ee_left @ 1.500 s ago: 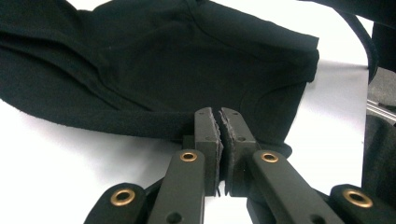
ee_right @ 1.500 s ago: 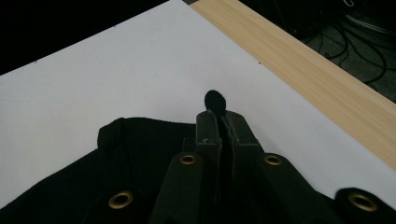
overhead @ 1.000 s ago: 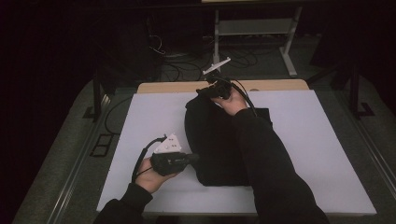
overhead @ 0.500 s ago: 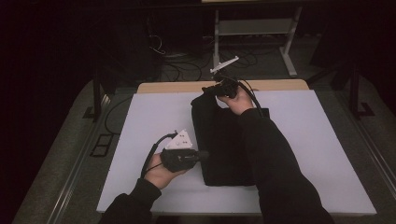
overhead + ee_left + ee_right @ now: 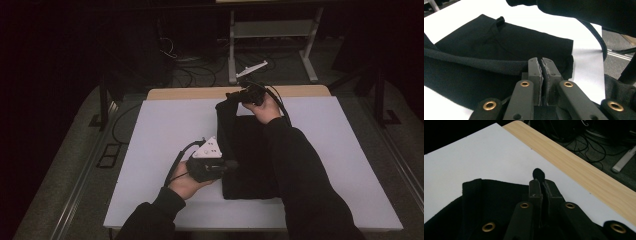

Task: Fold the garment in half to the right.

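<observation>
A black garment [image 5: 252, 150] lies lengthwise on the white table top [image 5: 160, 130]. My left gripper [image 5: 231, 164] is at its near left edge, jaws pressed together on a raised fold of the black cloth [image 5: 486, 62]; in the left gripper view its tips [image 5: 541, 60] bite that fold. My right gripper [image 5: 236, 95] is at the far end, shut on the garment's far corner, and a small tab of cloth [image 5: 538, 173] pokes out beyond its tips [image 5: 541, 181]. The left side of the garment is lifted between the two grips.
A wooden strip [image 5: 190, 93] borders the table's far edge. Beyond it stand a metal stand [image 5: 272, 30] and loose cables [image 5: 195, 75] on the dark floor. Bare white surface lies left and right of the garment.
Both grippers have moved to the right with the garment's left edge, drawing it over the rest of the cloth. The jaws stayed shut.
</observation>
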### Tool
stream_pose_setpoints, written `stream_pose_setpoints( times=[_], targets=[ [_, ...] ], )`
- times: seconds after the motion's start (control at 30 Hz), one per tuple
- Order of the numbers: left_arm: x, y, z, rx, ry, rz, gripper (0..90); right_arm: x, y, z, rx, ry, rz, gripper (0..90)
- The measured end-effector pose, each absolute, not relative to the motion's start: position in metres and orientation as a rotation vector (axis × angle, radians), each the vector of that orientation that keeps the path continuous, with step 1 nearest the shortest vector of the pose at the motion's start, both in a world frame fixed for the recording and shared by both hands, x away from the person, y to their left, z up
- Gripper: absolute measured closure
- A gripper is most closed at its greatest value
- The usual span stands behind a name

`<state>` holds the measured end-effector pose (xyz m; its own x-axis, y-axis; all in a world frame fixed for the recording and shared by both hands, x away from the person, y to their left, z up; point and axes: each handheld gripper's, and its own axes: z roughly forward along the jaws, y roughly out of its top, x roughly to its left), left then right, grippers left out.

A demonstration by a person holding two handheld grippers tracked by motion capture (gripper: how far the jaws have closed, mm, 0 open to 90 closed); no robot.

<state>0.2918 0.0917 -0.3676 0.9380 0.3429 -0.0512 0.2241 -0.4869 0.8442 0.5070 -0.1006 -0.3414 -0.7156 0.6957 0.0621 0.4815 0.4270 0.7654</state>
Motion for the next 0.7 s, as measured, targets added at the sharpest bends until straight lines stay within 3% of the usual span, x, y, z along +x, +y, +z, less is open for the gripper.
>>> stream_pose_setpoints(
  times=[0.7],
  targets=[
    [0.293,0.061,-0.372,2.113,0.355,0.106,85.1,0.504,-0.141,-0.353,1.113,2.375,1.206,84.0]
  ],
)
